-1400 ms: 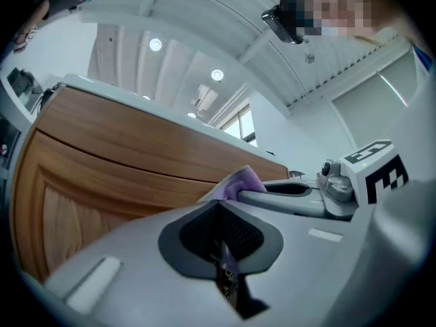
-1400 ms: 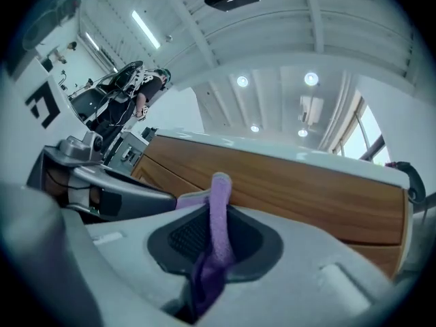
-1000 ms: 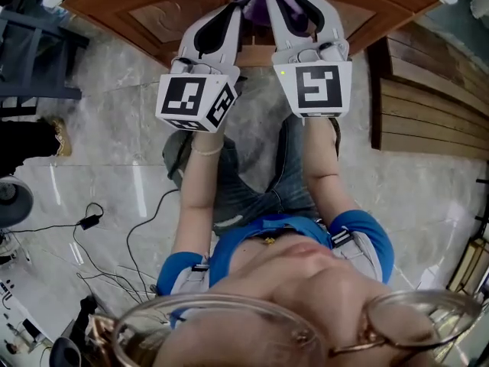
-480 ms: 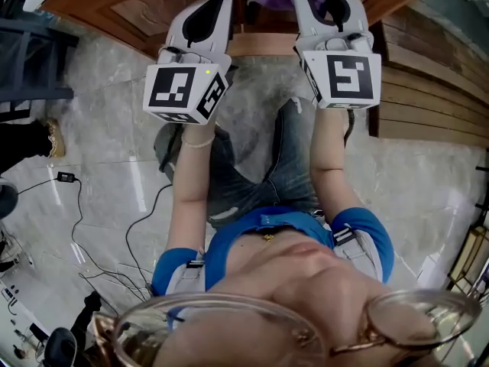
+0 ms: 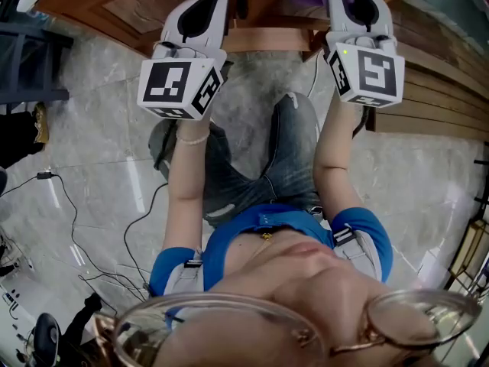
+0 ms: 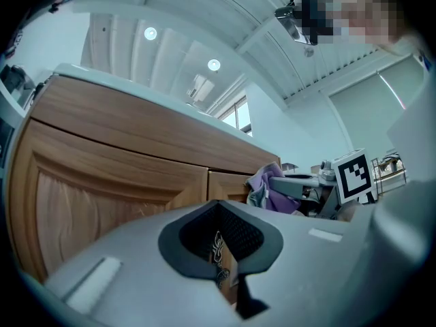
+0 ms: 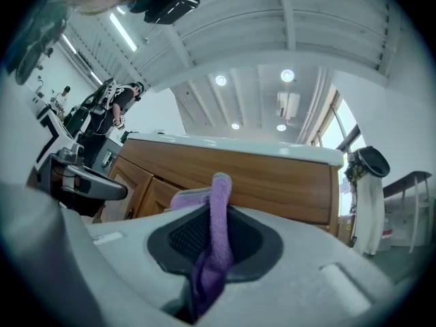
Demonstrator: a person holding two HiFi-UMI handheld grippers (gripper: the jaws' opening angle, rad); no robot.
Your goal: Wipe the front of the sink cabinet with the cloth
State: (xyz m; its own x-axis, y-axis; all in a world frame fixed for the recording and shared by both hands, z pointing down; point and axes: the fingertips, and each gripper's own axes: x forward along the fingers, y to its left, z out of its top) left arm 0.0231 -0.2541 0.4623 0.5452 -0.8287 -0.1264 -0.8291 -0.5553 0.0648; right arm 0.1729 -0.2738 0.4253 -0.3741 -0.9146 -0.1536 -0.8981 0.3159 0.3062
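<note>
The right claw (image 7: 212,251) pinches the purple cloth (image 7: 219,203) in front of the wooden sink cabinet (image 7: 272,182) — whether the cloth touches the panel cannot be told. The left claw (image 6: 221,264), pressed nearly together, holds nothing and faces a cabinet door. Pale marble floor (image 5: 99,144) below — white ribbed ceiling (image 7: 225,19) with round lights (image 7: 287,75) above.

Left tongs (image 6: 219,249) and right tongs (image 7: 210,245): pale grey moulded shells, black ribbed lining at the mouth; each bears a white marker cube (image 5: 177,89) printed with black squares; wearer in blue short-sleeved top (image 5: 252,232), blue jeans (image 5: 284,159), thin bracelet (image 5: 191,139) on left wrist; grey buckled straps (image 5: 341,238) at both shoulders.
</note>
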